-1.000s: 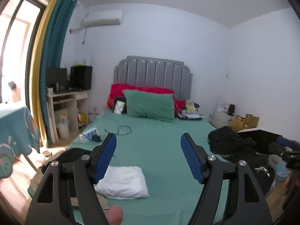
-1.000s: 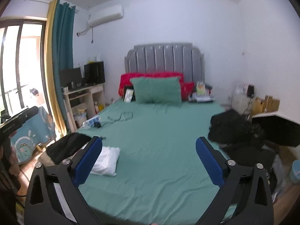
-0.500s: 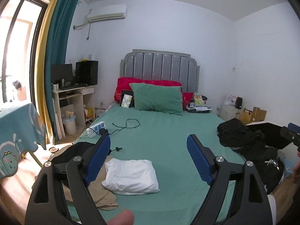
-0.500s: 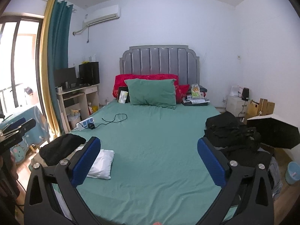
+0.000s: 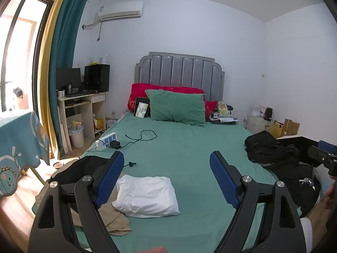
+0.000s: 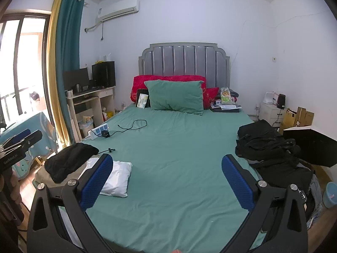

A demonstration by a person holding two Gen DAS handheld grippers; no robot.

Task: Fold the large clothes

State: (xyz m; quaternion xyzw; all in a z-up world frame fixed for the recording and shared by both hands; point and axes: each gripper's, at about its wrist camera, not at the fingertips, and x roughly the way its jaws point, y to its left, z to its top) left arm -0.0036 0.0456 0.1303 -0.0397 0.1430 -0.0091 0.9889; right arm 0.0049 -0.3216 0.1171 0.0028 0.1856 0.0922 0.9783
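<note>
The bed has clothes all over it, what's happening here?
A person holds a gripper in each hand over the green bed, getting ready to fold clothes. The left gripper and the right gripper both have their jaws open with nothing in them. The left jaws have just been opening. A white folded piece lies near the foot beside tan cloth, and a black pile waits on the right side.

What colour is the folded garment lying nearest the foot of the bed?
White folded garment, clearest in the left wrist view.
</note>
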